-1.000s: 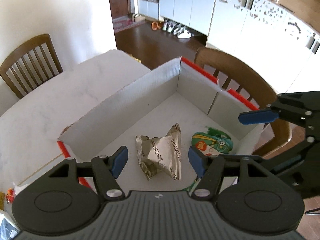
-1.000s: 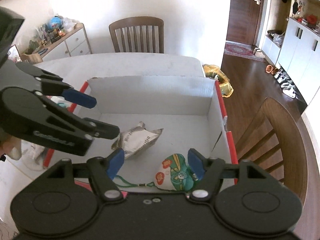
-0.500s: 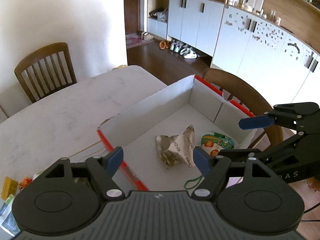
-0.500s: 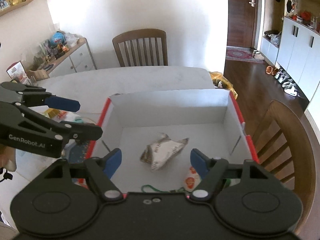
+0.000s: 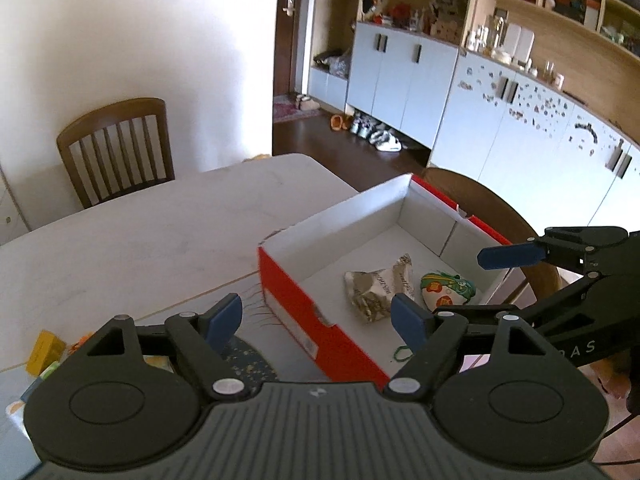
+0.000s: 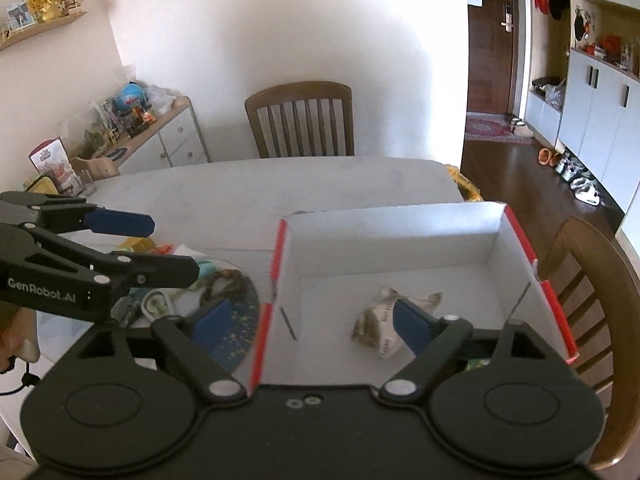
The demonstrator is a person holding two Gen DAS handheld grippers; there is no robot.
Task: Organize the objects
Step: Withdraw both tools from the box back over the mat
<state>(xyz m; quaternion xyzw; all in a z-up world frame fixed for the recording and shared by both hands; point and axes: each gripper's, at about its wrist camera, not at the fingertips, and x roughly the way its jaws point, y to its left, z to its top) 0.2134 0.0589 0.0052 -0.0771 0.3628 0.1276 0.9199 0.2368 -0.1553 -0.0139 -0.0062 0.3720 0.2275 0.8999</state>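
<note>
Two grippers hover with nothing between their opening jaws above a red-sided box on the table.

Left gripper and right gripper are empty; beyond, inside the box, a crumpled foil packet lies beside a colourful pouch.

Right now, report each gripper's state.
Left gripper: jaws opening, nothing between them, holding nothing.
Right gripper: jaws opening, holding nothing, above the box.
</note>
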